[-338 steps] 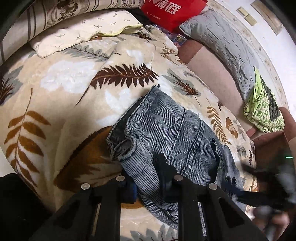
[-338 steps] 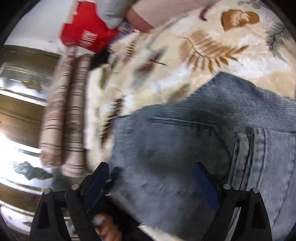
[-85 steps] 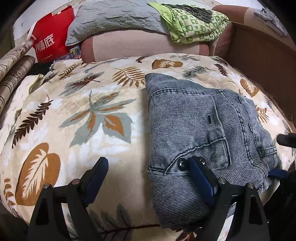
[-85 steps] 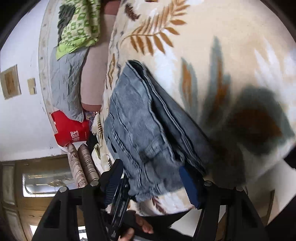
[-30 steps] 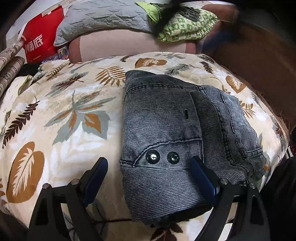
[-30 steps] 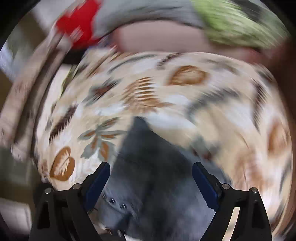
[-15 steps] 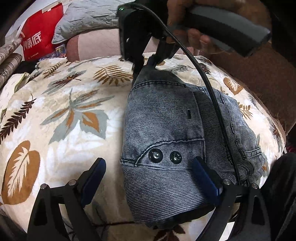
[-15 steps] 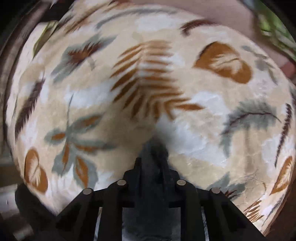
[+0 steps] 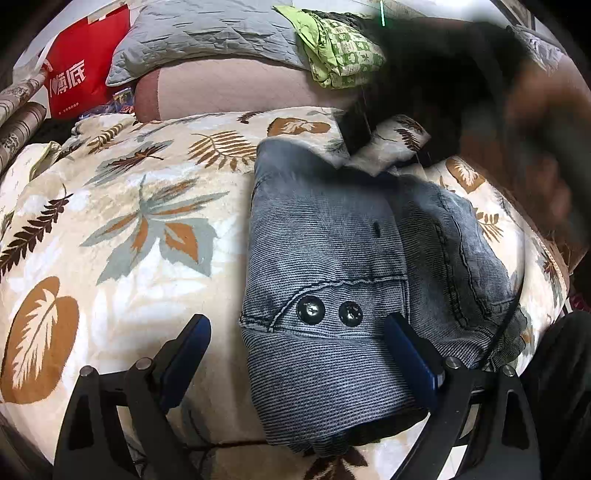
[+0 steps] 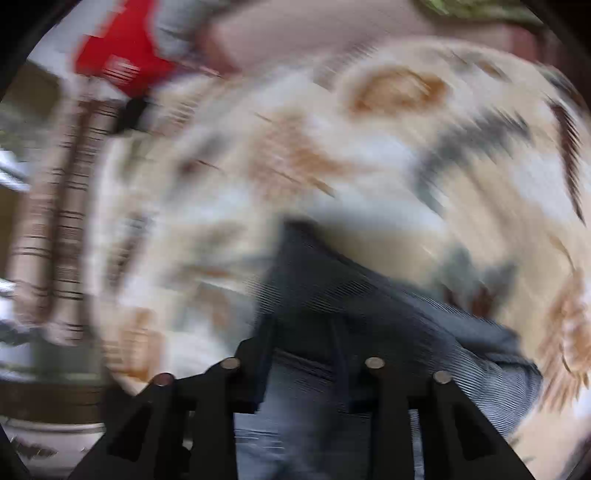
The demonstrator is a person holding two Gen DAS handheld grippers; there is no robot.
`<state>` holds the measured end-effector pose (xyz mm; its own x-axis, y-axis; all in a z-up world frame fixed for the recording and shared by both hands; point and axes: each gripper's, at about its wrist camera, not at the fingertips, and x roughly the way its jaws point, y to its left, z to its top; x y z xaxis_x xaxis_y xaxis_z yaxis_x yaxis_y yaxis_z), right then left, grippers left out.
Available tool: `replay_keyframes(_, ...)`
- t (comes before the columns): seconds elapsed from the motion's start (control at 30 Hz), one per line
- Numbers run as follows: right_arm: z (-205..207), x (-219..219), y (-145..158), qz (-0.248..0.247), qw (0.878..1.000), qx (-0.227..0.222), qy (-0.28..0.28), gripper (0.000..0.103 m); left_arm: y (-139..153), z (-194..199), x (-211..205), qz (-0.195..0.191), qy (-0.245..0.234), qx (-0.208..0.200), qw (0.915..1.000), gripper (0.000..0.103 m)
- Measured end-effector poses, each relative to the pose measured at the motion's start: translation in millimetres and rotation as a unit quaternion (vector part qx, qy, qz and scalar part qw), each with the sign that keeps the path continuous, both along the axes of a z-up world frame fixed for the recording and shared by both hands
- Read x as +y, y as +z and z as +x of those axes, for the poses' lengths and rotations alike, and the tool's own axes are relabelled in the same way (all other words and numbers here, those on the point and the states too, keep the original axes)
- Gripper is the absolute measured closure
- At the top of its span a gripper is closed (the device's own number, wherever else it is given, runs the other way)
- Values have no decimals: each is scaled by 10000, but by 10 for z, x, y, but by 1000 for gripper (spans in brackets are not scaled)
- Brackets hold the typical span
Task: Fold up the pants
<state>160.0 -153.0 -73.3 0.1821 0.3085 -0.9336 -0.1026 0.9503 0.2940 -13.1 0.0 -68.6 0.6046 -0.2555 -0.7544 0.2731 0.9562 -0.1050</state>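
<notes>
The grey-blue denim pants (image 9: 332,266) lie folded into a compact bundle on the leaf-patterned blanket (image 9: 147,229), two metal buttons facing me. My left gripper (image 9: 295,350) is open, its blue-padded fingers (image 9: 188,347) straddling the near edge of the bundle without gripping it. My right gripper (image 10: 301,358) is shut on the far edge of the pants (image 10: 369,314); this view is heavily blurred. In the left wrist view the right gripper and hand appear as a dark blur (image 9: 443,81) at the bundle's far end.
A pink sofa back (image 9: 229,88) with a grey quilted cushion (image 9: 207,33) and a green patterned garment (image 9: 340,51) lies beyond the blanket. A red bag (image 9: 77,77) and striped rolls (image 9: 18,118) stand at far left.
The right gripper has kept its hold on the pants' far edge and moved fast, blurring its view. The left gripper has stayed open at the near edge.
</notes>
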Motion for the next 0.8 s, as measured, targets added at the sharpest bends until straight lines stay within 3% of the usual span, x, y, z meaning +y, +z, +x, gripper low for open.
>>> replay_keyframes(0.03,4,-79,-143,-135,9998,90,-76,69,1,-4,5,-40,6,0,10000,8)
replay_keyframes(0.07,-3,-147,-160,113,9998,3,-182,70,4,-12,14,-73,15,-10,10000,8)
replay_keyframes(0.13,-110,-253,31,433,9975,-337,-448,69,10,-36,42,-148,11,-39,9999,8)
replay_keyframes(0.2,-264,-291,221,290,9953,-772,-512,67,31,-49,55,-202,14,-45,9998,8)
replay_keyframes(0.33,-792,-480,372,634,9904,-1101,-551,41,167,-125,133,-503,21,-176,9986,8)
replay_keyframes(0.4,-935,-519,244,763,9897,-1094,-516,38,305,-181,228,-737,156,-446,9962,8)
replay_keyframes(0.5,-1040,-652,-152,391,9948,-768,-535,40,416,-177,347,-911,443,-645,9928,8)
replay_keyframes(0.57,-1111,-743,-84,645,9906,-969,-715,38,448,-138,407,-843,654,-663,9921,8)
replay_keyframes(0.7,-1349,-699,228,354,9848,-1576,-641,38,420,-3,450,-683,979,-464,9918,8)
replay_keyframes(0.8,-1553,-653,37,253,9870,-1495,-533,34,277,88,328,-223,944,-211,9951,8)
